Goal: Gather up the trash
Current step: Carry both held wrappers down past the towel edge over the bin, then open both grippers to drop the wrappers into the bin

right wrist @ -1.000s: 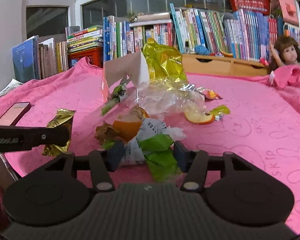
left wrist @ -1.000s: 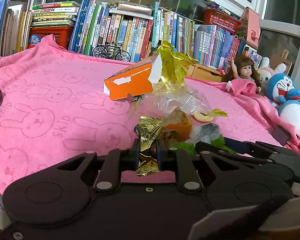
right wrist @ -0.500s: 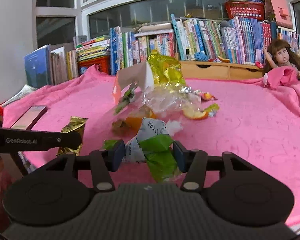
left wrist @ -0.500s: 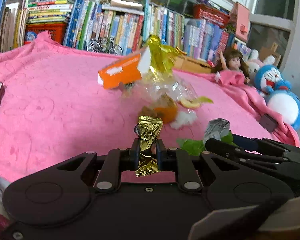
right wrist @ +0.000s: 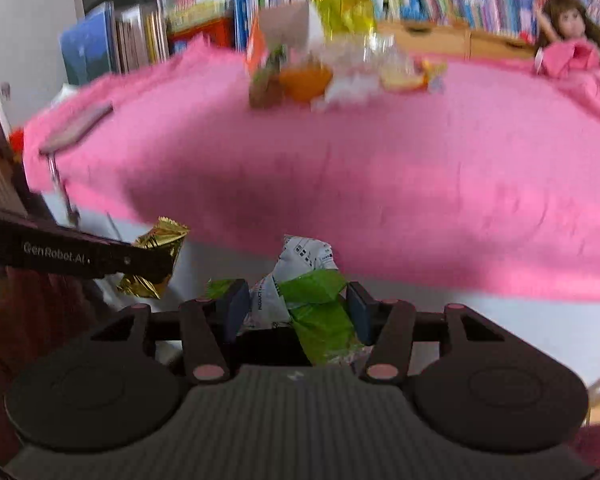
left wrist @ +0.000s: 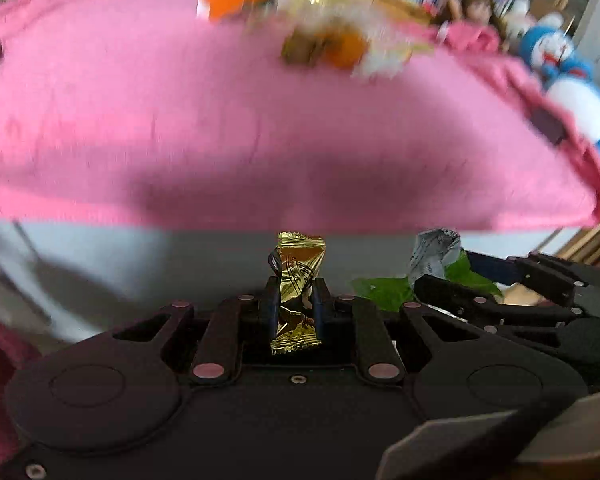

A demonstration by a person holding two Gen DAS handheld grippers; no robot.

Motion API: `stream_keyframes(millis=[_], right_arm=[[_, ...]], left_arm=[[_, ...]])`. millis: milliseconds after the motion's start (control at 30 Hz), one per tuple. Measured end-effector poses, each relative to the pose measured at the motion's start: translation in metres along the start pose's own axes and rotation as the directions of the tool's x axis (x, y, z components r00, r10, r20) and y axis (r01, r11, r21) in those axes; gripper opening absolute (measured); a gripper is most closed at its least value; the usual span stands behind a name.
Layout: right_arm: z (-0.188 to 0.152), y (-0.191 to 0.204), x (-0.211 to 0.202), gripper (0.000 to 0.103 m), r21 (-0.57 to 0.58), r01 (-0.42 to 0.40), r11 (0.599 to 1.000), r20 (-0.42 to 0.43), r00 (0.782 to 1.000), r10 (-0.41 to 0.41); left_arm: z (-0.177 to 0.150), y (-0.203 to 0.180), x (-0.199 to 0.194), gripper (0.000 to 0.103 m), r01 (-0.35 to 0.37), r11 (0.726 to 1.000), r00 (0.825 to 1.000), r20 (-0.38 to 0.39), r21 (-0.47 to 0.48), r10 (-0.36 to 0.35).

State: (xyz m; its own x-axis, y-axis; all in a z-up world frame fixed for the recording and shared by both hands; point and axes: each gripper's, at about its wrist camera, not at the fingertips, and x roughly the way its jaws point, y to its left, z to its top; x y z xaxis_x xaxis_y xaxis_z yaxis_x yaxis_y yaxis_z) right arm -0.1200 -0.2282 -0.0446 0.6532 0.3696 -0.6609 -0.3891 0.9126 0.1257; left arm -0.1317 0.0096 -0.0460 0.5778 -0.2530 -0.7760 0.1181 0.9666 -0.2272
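**Both grippers carry wrappers off the table**

Left gripper [left wrist: 296,300] clamps an upright gold candy wrapper [left wrist: 298,276]. Right gripper [right wrist: 296,308] grips a crumpled green-and-white wrapper [right wrist: 312,300]. Beyond, remaining trash [right wrist: 300,80] lies blurred on the pink cloth [right wrist: 380,168].

Both wrist cameras look forward and downward past their own tools at the near edge of the pink blanket [left wrist: 260,120] [right wrist: 380,160], sharing the trash pile [left wrist: 332,40] [right wrist: 300,76] beyond it and each other's tool.
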Motion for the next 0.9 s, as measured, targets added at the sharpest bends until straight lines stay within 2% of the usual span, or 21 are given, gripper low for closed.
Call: stream_keyframes(millis=[167, 367, 700, 900], right_arm=[[-0.019, 0.002, 0.023, 0.058, -0.019, -0.016, 1.000, -0.109, 0.994, 0.013], [-0.037, 0.006, 0.042, 0.059, -0.048, -0.026, 0.999, -0.193, 0.981, 0.016], [-0.049, 0.012, 0.052, 0.061, -0.067, -0.038, 0.997, -0.247, 0.969, 0.020], [-0.039, 0.013, 0.057, 0.062, -0.064, -0.044, 0.997, -0.260, 0.965, 0.026]], left_arm=[[-0.021, 0.009, 0.039, 0.015, -0.023, 0.999, 0.987, -0.162, -0.031, 0.018], [-0.039, 0.010, 0.069, 0.016, -0.076, 0.997, 0.961, -0.266, 0.004, 0.075], [-0.041, 0.004, 0.084, 0.017, -0.106, 0.993, 0.947, -0.299, 0.053, 0.117], [-0.039, 0.002, 0.082, 0.017, -0.113, 0.992, 0.944, -0.305, 0.059, 0.125]])
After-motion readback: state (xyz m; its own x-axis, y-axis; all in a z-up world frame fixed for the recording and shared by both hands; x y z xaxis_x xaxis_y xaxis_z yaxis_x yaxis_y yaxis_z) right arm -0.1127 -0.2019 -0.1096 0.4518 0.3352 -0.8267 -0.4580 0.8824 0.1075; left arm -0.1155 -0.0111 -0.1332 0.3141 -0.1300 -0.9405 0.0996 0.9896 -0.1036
